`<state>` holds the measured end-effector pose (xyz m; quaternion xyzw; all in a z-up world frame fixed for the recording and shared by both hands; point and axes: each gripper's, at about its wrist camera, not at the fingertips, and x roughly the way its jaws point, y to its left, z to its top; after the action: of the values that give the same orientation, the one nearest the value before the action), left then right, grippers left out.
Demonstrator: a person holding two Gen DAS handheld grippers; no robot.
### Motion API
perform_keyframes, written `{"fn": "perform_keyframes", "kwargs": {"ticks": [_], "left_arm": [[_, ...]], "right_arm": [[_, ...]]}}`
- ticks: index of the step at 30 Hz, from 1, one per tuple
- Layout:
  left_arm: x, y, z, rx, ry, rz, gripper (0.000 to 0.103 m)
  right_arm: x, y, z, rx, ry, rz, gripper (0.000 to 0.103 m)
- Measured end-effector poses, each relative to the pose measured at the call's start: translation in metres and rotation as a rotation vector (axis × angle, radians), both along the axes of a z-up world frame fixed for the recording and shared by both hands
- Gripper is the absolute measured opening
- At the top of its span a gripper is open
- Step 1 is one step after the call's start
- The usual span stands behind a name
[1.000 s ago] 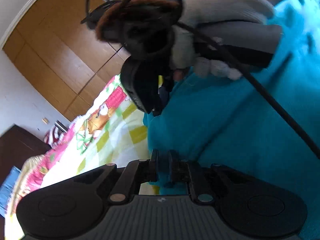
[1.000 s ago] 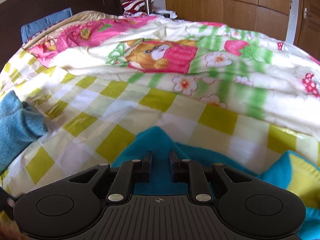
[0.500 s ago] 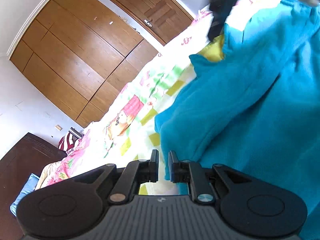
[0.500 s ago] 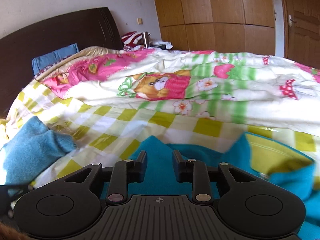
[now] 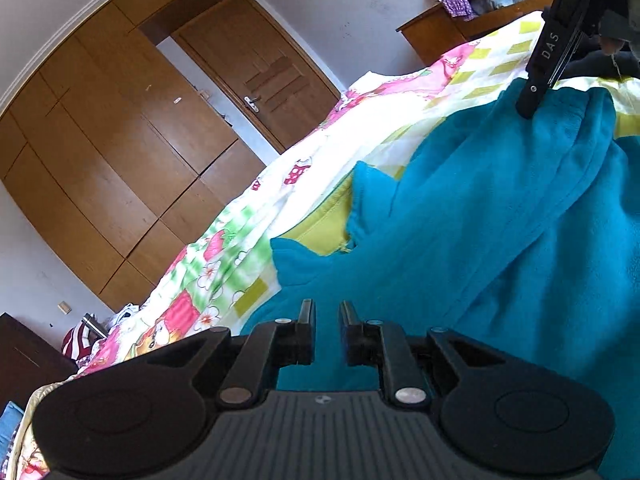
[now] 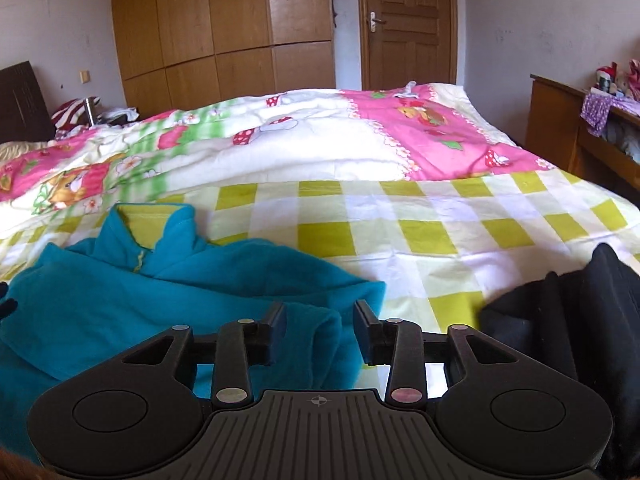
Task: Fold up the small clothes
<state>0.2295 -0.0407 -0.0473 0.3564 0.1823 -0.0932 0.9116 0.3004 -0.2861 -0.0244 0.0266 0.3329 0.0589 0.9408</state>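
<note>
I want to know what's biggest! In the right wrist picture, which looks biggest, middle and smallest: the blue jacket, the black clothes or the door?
1. Blue jacket, largest, though it lies nearest the camera.
2. Black clothes, partly cut off at the edge.
3. Door, smallest-looking only because it is far away.

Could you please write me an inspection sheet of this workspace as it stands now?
Surface: bed with a checked and cartoon-print quilt, rumpled further back.
Job's things: teal fleece top lying loosely on the quilt, yellow lining showing at the collar.
Clutter: black garment at the right of the right wrist view.
Grippers: left gripper jaws narrowly apart over the fleece; right gripper open at the fleece's edge.
Cables: nothing seen.
Surroundings: wooden wardrobe, door, cluttered shelf unit.
</note>
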Motion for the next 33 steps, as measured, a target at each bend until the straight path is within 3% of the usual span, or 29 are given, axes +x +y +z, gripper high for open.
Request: {"fn": "perform_keyframes", "kwargs": {"ticks": [3, 5, 7, 11, 16, 19, 25, 29, 33], "left_arm": [[-0.003, -0.01, -0.003, 0.015, 0.014, -0.001, 0.032], [-0.006, -0.01, -0.001, 0.024, 0.009, 0.0, 0.032], [-0.006, -0.009, 0.0, 0.015, 0.004, 0.009, 0.032], [-0.001, -0.009, -0.006, 0.017, 0.026, 0.035, 0.032], [-0.001, -0.003, -0.027, 0.092, 0.072, 0.041, 0.033], [-0.006, 0.002, -0.028, 0.103, 0.072, 0.047, 0.033], [-0.013, 0.012, -0.029, 0.074, 0.074, 0.084, 0.033], [-0.03, 0.014, -0.025, 0.058, 0.073, 0.091, 0.033], [-0.054, 0.013, -0.012, -0.02, 0.106, 0.086, 0.033]], "right_arm": [[0.005, 0.001, -0.014, 0.034, 0.04, 0.021, 0.042], [0.005, 0.004, -0.011, 0.016, 0.016, 0.009, 0.011], [0.007, 0.002, -0.005, 0.04, -0.003, 0.015, 0.009], [0.01, 0.001, 0.011, 0.059, -0.072, 0.034, 0.009], [0.023, -0.003, -0.015, 0.027, 0.048, 0.02, 0.016], [0.003, -0.012, -0.005, 0.06, 0.005, 0.012, 0.022], [-0.039, -0.032, 0.012, 0.085, -0.043, -0.053, 0.024], [-0.07, -0.042, 0.004, 0.162, 0.005, -0.067, 0.027], [-0.098, -0.041, -0.009, 0.215, 0.04, -0.039, 0.033]]}}
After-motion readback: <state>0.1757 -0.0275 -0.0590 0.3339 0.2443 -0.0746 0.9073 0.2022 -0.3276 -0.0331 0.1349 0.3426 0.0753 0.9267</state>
